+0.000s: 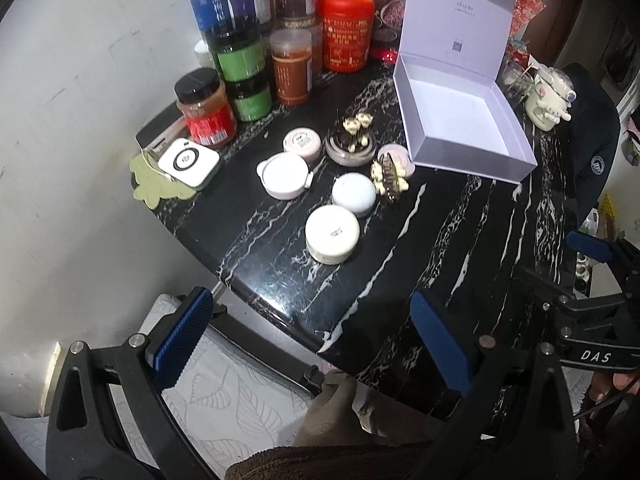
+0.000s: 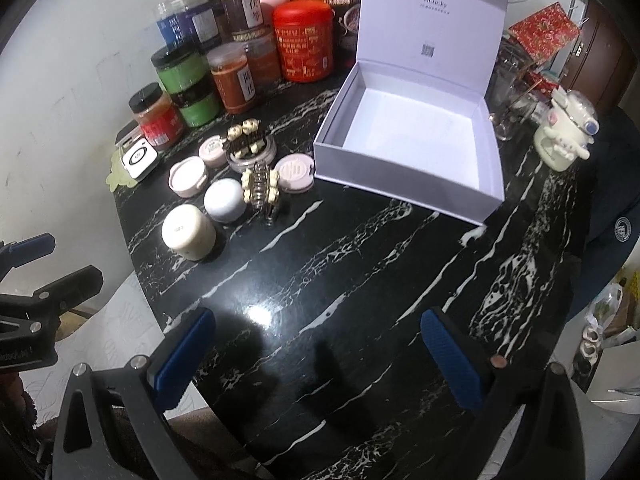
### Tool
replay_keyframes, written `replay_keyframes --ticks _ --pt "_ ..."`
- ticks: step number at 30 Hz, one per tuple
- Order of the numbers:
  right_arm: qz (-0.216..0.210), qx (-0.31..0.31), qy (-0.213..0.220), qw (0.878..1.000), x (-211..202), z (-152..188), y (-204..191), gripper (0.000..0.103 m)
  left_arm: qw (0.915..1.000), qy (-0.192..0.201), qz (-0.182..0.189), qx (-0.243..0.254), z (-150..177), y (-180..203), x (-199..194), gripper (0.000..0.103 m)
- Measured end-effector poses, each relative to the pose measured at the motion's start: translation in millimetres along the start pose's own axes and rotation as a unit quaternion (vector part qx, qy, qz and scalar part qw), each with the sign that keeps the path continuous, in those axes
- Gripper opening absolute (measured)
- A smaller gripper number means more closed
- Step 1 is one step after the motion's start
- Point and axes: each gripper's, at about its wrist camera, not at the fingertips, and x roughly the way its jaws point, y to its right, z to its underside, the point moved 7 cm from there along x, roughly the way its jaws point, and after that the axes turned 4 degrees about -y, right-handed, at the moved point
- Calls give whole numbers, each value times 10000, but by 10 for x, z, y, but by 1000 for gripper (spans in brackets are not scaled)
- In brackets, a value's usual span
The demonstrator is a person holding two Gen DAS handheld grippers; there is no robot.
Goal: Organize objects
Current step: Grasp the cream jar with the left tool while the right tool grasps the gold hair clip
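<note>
An open, empty lavender box (image 1: 460,120) (image 2: 408,140) stands on the black marble table (image 1: 420,248) (image 2: 340,280), lid up. Left of it lie small things: a cream round jar (image 1: 332,234) (image 2: 188,232), a pale grey round case (image 1: 354,194) (image 2: 225,200), a white flat compact (image 1: 284,176) (image 2: 187,176), two pink tins (image 1: 302,144) (image 2: 295,172), and two hair clips with cream figures (image 1: 390,178) (image 2: 261,188). My left gripper (image 1: 312,344) hangs open over the table's near edge. My right gripper (image 2: 316,356) hangs open above the table's front, nothing between its fingers.
Jars and a red tin (image 1: 346,32) (image 2: 304,42) crowd the back left by the wall. A small white device (image 1: 188,162) (image 2: 138,160) sits at the left edge. A cartoon mug (image 1: 550,98) (image 2: 566,136) and glasses (image 2: 508,92) stand right of the box. A dark jacket (image 1: 592,140) drapes the right edge.
</note>
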Motion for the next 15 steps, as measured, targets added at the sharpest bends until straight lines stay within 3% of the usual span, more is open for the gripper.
replay_keyframes --ticks 15 --pt "1 534 -480 9974 573 -31 -6 103 9977 -604 305 -66 46 -19 634 100"
